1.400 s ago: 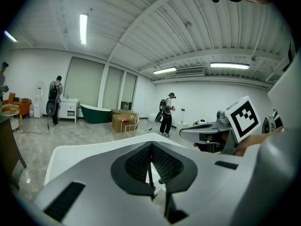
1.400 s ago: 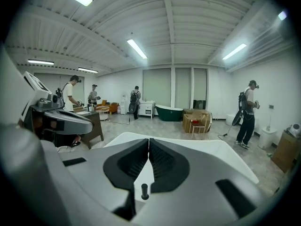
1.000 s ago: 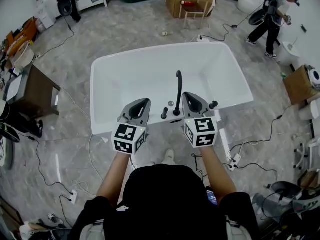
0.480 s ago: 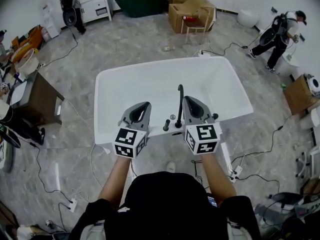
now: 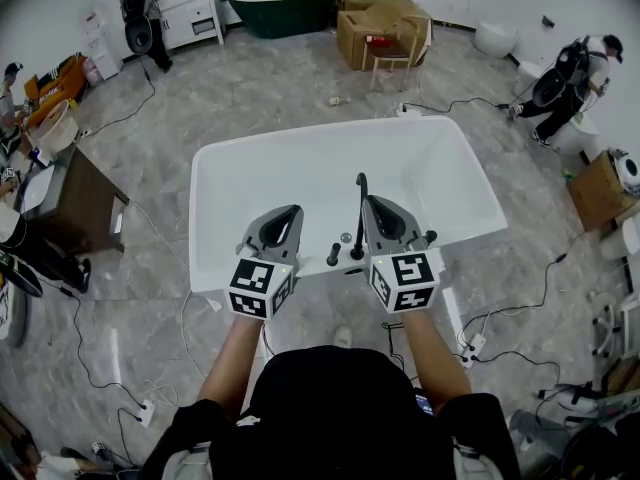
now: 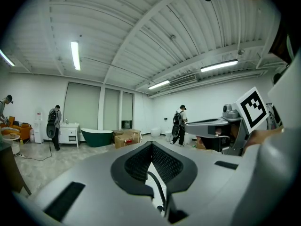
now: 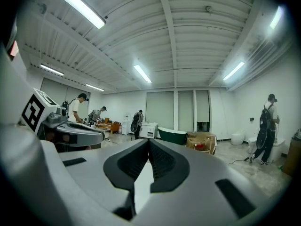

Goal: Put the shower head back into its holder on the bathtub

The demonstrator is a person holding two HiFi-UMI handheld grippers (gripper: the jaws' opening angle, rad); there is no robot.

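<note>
Holding my left gripper [image 5: 290,211] and right gripper [image 5: 374,202] clenched and empty over the bathtub [image 5: 202,228] rim, I am guessing the shower head [image 5: 428,238] is that black piece just right of the right one.

A dark green tub [image 5: 282,6] stands between a white cabinet [image 5: 192,13] and cardboard boxes [image 5: 372,10].

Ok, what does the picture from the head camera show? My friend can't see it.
Seen from above, a person holds the left gripper and right gripper, both shut and empty, over the near rim of a white bathtub. A black curved tap stands on the rim between them. Grey floor lies all around.
</note>
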